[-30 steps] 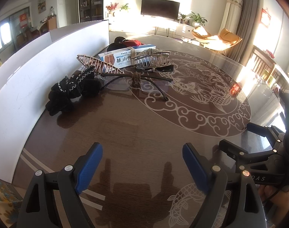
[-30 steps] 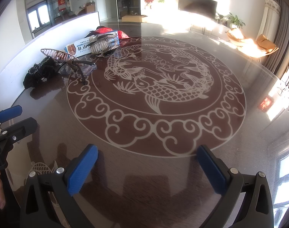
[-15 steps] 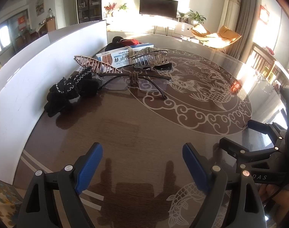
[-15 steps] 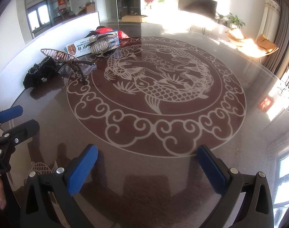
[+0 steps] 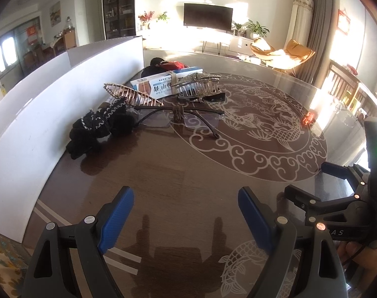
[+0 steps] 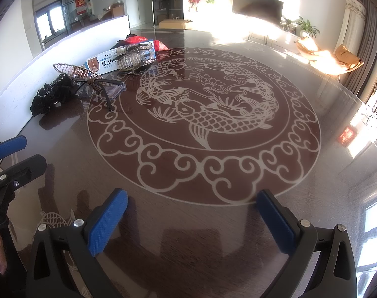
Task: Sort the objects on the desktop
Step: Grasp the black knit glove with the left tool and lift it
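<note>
Left gripper (image 5: 186, 213): jaws spread wide, nothing between the blue pads, poised over the dark table (image 5: 163, 173). Right gripper (image 6: 190, 217): jaws likewise spread and empty, over the table's near edge of the fish pattern. Further off, beside the white board (image 5: 39, 124), lie a black scrunchie (image 5: 99, 129), glasses (image 5: 181, 116) and a gold hair comb (image 5: 131, 94). Behind these, a white box (image 5: 161, 84) with a silver hair claw (image 5: 195, 87) against it. All objects are well apart from both grippers.
</note>
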{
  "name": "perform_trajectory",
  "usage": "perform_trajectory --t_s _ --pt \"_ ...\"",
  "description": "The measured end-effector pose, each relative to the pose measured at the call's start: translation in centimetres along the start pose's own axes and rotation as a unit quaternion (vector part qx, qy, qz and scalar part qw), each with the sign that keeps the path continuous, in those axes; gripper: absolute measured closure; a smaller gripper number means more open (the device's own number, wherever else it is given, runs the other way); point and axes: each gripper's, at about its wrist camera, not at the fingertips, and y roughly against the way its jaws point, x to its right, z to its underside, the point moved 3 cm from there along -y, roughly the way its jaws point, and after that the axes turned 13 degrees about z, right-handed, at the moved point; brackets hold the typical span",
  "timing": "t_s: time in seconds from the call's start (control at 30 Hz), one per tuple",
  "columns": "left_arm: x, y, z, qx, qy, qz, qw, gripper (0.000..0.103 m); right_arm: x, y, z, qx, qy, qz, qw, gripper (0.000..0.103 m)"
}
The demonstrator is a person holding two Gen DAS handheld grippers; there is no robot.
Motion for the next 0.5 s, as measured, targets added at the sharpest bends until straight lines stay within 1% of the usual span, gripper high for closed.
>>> perform_trajectory --t_s 0.07,0.1,0.2,0.27,0.37,0.47,0.5 --pt "-1.0 0.7 -1.0 0.022 0.008 -0.004 0.9997 0.017 0.0 0.0 0.0 0.000 0.000 0.000 1.000 0.000" --pt "-1.7 0.8 -1.8 0.032 0.004 -0.010 0.9994 0.017 0.0 0.0 0.0 0.000 0.000 0.000 1.000 0.000" --pt "-4.0 -0.1 -4.5 0.027 -0.022 -0.062 0.9975 0.017 0.0 0.0 0.0 0.000 0.000 0.000 1.000 0.000" --pt "-6.0 -0.9 -6.1 0.032 -0.020 -0.074 0.9966 0.017 0.0 0.0 0.0 0.000 0.000 0.000 1.000 0.000" --pt "-9.1 -3.2 -7.3 0.005 -0.001 -0.074 0.9973 0.017 0.0 0.0 0.0 0.000 0.000 0.000 1.000 0.000" --pt "-10.9 -5.2 -7.0 -0.014 -0.007 -0.082 0.9965 0.017 0.0 0.0 0.0 0.000 0.000 0.000 1.000 0.000" --pt "-11.0 -5.7 -6.7 -0.018 -0.017 -0.085 0.9961 0.017 0.0 0.0 0.0 0.000 0.000 0.000 1.000 0.000"
